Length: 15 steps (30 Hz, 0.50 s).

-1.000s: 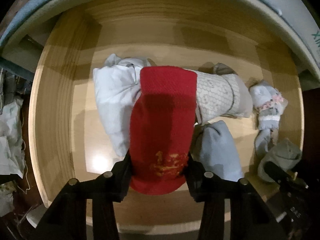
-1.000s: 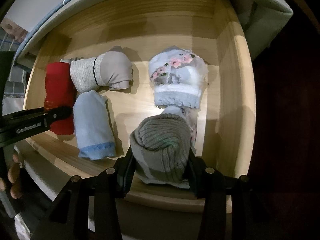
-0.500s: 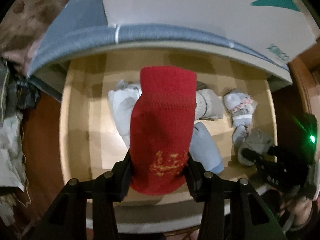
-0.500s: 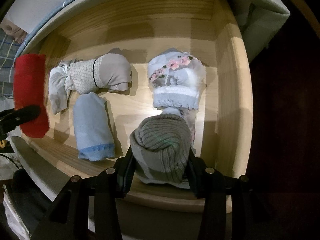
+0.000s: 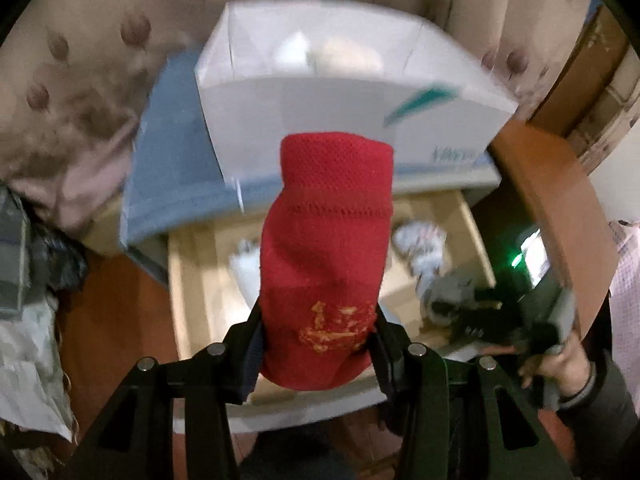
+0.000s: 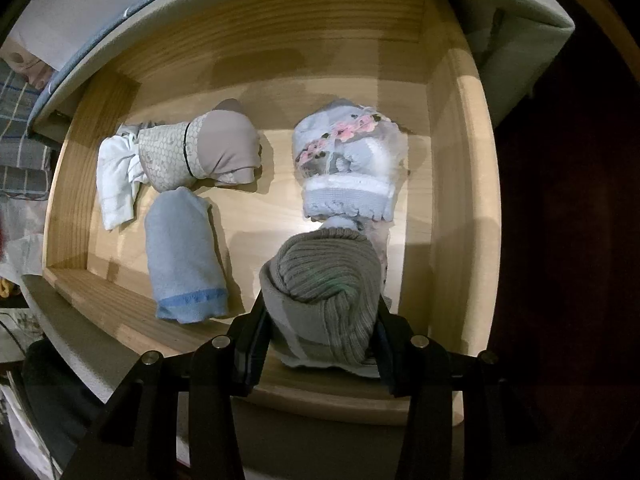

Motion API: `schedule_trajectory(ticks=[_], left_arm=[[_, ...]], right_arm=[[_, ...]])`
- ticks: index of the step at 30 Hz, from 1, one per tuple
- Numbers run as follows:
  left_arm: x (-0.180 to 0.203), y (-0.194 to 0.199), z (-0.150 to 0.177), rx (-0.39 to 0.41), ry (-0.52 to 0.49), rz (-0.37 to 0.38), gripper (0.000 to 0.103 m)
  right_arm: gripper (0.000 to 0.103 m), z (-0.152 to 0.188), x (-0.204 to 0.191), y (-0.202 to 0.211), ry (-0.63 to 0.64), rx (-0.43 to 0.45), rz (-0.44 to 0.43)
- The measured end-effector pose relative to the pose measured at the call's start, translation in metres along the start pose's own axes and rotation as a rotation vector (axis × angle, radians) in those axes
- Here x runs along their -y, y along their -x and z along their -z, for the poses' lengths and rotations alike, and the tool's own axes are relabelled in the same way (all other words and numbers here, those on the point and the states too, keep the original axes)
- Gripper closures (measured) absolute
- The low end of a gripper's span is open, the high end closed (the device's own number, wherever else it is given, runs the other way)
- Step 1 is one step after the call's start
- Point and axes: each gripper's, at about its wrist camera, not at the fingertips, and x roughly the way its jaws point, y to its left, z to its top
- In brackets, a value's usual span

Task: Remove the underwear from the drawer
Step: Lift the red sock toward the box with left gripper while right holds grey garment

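Soft, light and squashy, the red rolled underwear (image 5: 326, 256) sits pinched at its lower end by the left gripper (image 5: 320, 336), raised above the drawer (image 6: 452, 208), where the right gripper (image 6: 320, 332) squeezes a grey ribbed roll (image 6: 326, 292) near the front wall.

a tufted beige headboard (image 5: 92, 52) fills ten to twelve o'clock. a white box (image 5: 340, 92) sits on the blue-grey mattress (image 5: 172, 168). reddish wood floor (image 5: 108, 320) shows at eight o'clock.
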Motion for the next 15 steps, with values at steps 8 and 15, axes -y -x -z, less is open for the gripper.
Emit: schedule_trajectory(ticks=[8,15], left_arm=[[-0.001,0.078,-0.056,0.326,0.005,-0.050,0.057],[-0.006,0.067,-0.115,0.400,0.016,-0.085,0.057]], right_arm=[[0.060,-0.001,0.000,0.002,-0.004,0.005,0.006],[0.060,0.000,-0.002,0.004,-0.010,0.015,0.030]])
